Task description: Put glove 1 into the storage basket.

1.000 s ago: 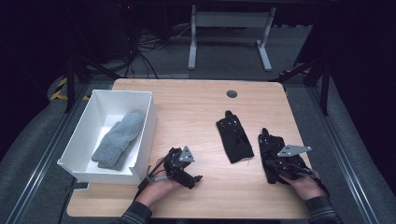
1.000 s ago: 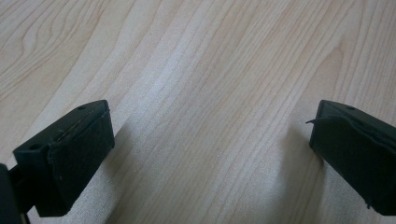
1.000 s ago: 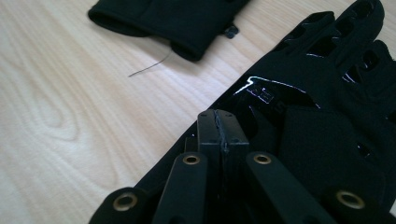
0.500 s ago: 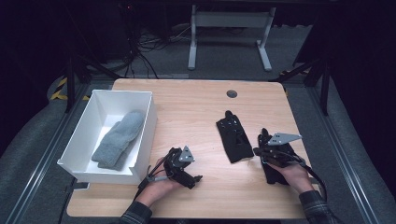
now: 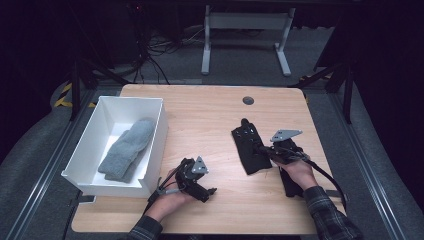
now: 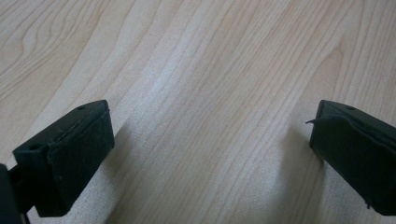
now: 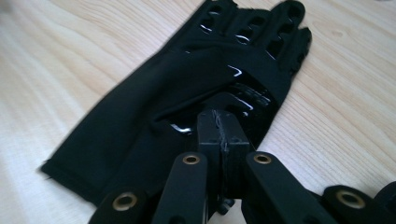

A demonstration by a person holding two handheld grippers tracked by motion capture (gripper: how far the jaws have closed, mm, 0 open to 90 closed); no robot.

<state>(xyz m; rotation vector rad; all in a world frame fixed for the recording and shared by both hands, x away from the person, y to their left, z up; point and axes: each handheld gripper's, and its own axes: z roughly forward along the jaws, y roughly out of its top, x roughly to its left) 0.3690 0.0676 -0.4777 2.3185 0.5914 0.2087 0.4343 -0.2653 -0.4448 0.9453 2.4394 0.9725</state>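
Observation:
A black glove [image 5: 246,144] lies flat on the wooden table [image 5: 200,115], right of the middle; in the right gripper view this black glove [image 7: 154,107] spreads out with its fingers pointing away. My right gripper [image 5: 264,149] hangs over the glove's near-right part, its jaws shut together with nothing between them [image 7: 223,126]. A second black glove [image 5: 290,186] lies partly under the right hand. My left gripper [image 5: 209,192] rests near the front edge, jaws wide open [image 6: 210,135] over bare wood.
A white bin [image 5: 159,131] stands at the table's left with a grey knitted glove or sock [image 5: 126,149] inside. A dark round grommet [image 5: 248,100] sits near the far edge. Bare wood stretches between the bin and the black glove.
My right gripper has moved left, from above the second black glove to above the middle one, jaws still shut. The left gripper has not moved.

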